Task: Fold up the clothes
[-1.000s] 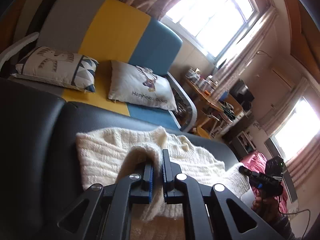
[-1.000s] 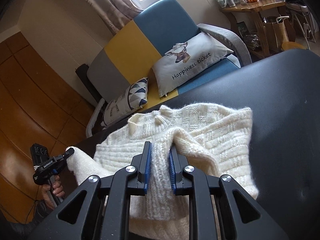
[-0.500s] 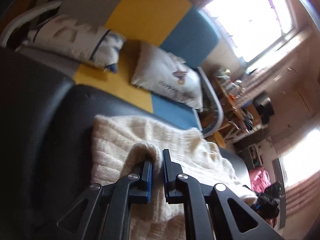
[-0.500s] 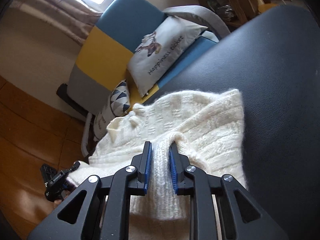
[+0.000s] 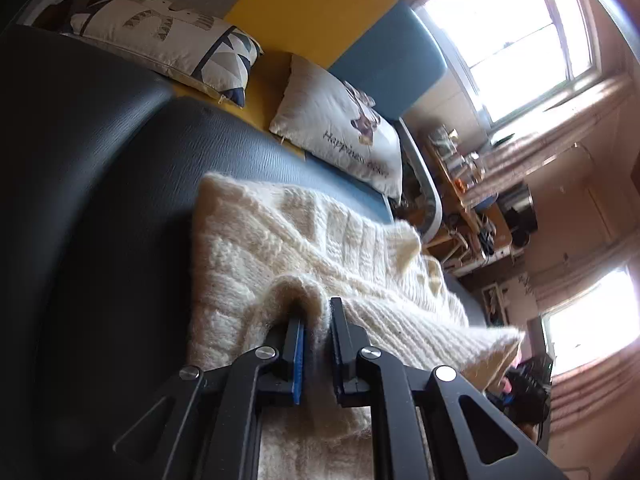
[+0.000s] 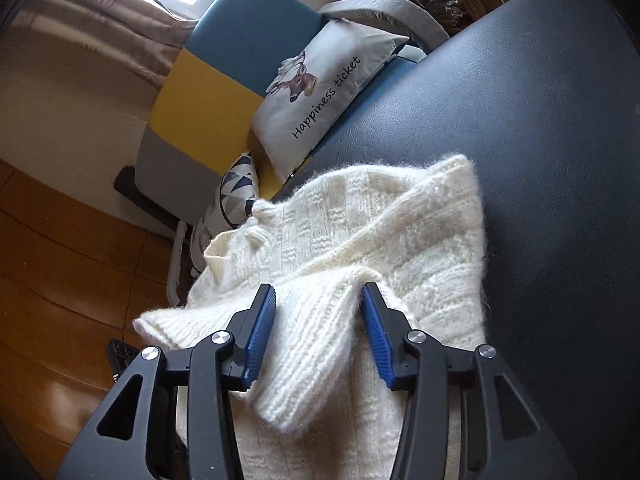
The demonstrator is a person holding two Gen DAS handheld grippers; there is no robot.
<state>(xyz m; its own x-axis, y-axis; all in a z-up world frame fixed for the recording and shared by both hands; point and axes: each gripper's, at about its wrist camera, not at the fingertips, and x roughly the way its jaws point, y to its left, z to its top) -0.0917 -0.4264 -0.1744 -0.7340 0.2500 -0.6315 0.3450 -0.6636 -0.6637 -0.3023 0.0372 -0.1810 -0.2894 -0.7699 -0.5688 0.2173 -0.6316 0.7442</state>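
Left wrist view: left gripper clenched on a pinched ridge of the cream knit sweater; knit fills the narrow gap between the jaws. Sweater spread on the black leather cushion, hem edge carried over the body, probably to set a fold. Behind it, a sofa in grey, yellow and blue panels. Count: one sweater, two pillows, namely a triangle-pattern pillow and a deer pillow; two windows.

Right wrist view: right gripper released; jaws have just been opening, blue pads standing clear either side of a ribbed fold of the sweater, which lies slack between them. Likely reason: fold laid down, grip no longer needed. Count: one sweater, two pillows, one sofa.
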